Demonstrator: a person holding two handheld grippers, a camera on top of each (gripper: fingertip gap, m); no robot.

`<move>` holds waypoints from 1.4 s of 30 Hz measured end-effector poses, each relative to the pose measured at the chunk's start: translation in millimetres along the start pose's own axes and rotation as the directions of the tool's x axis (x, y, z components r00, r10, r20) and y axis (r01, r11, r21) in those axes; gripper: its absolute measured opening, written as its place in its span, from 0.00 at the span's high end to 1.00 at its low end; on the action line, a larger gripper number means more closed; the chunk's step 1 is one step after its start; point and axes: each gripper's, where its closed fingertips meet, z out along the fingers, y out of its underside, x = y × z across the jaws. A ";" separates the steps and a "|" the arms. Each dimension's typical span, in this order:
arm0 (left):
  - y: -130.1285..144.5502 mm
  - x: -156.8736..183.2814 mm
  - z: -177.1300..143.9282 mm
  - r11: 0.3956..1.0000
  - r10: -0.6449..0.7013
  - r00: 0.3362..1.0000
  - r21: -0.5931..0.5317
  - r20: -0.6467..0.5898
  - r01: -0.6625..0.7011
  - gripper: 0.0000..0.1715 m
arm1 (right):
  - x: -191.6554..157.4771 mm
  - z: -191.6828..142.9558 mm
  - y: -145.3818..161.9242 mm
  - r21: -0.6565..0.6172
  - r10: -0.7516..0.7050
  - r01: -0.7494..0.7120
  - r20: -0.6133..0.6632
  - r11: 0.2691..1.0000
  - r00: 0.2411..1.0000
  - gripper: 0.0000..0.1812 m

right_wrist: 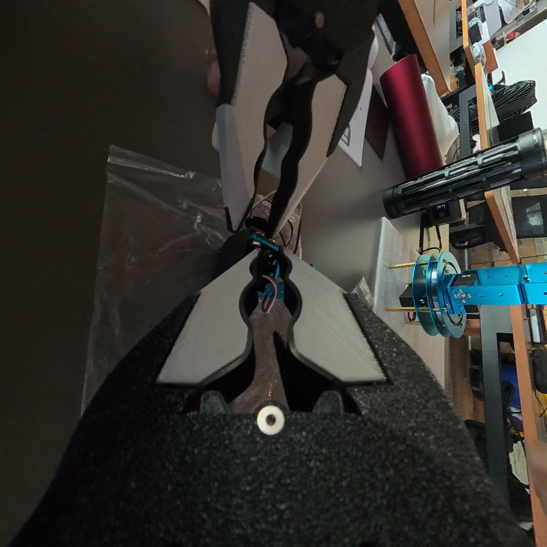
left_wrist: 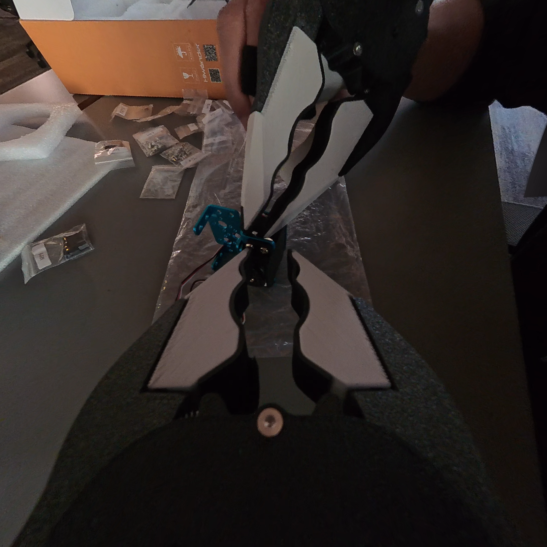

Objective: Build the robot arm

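A blue metal bracket (left_wrist: 220, 225) joined to a black servo (left_wrist: 266, 266) with red, white and black wires hangs between both grippers, just above a clear plastic bag (left_wrist: 319, 225). My left gripper (left_wrist: 268, 253) is closed on the black servo body from below in its view. My right gripper (left_wrist: 260, 226) comes in from the top, its tips shut on the bracket's flange. In the right wrist view my right gripper (right_wrist: 270, 253) pinches the blue bracket (right_wrist: 260, 238), the wires (right_wrist: 268, 296) hang between its fingers, and the left gripper (right_wrist: 256, 229) meets it from above.
An open orange box (left_wrist: 118, 56) stands at the back left, with white foam (left_wrist: 29, 133) and several small bags of hardware (left_wrist: 165, 148) on the dark table. To the right are a blue robot arm on a round base (right_wrist: 444, 296), a red cylinder (right_wrist: 408, 118) and a black ribbed handle (right_wrist: 461, 174). My left and right fingertips are right by each other. The black ribbed handle (right_wrist: 461, 174) is about equally far from each gripper, around 30 cm.
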 end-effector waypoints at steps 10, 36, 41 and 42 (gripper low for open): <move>-0.3 0.0 1.4 1.000 0.017 1.000 -0.009 0.020 -0.017 0.88 | 3.3 -2.7 3.2 0.001 0.052 -0.052 0.024 0.999 0.998 0.91; -0.5 -0.1 1.5 1.000 0.013 1.000 -0.005 0.012 -0.012 0.87 | 8.6 -1.1 7.4 -0.010 0.092 -0.092 0.013 0.996 0.996 0.91; -0.4 0.0 1.4 1.000 0.012 1.000 -0.003 0.013 -0.012 0.87 | 8.0 -3.0 4.1 0.004 0.104 -0.104 0.025 0.995 0.994 0.91; -0.4 0.1 1.4 1.000 0.013 1.000 -0.002 0.013 -0.013 0.87 | 8.3 -3.7 2.5 0.011 0.112 -0.112 0.028 0.994 0.993 0.91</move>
